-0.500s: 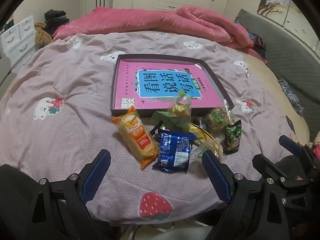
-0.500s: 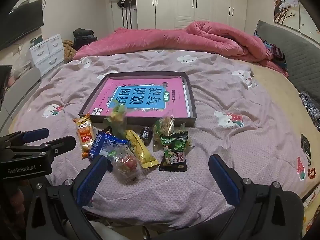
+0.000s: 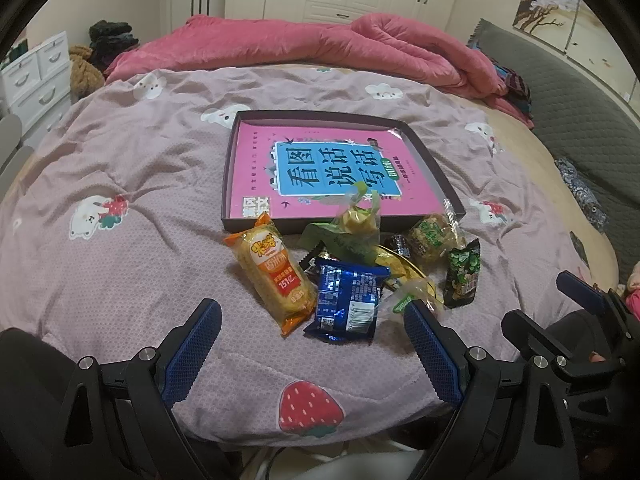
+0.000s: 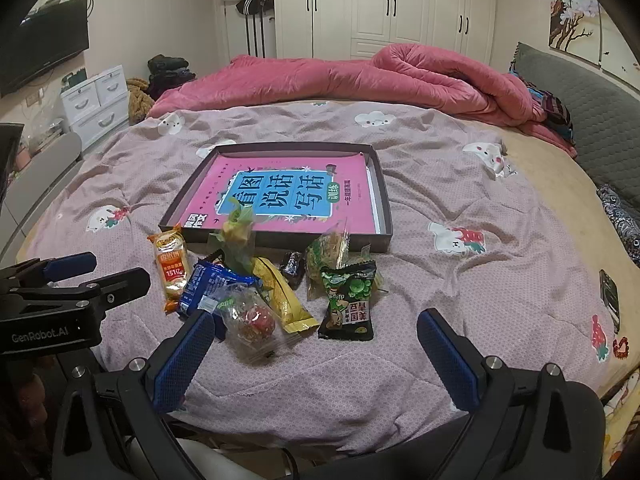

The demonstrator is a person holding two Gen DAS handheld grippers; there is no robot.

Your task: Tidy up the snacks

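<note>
Nothing moved, snack pile (image 3: 352,264) just beyond both grippers' wide-apart fingers (image 3: 192,344), untouched

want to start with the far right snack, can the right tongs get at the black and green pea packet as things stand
Probably yes. The right tongs stand open with nothing between them, and the black and green pea packet lies flat on the lilac bedspread at the pile's right edge, its right side and top uncovered.

Bed (image 4: 440,184), white wardrobe (image 4: 384,8) (closed)
</note>
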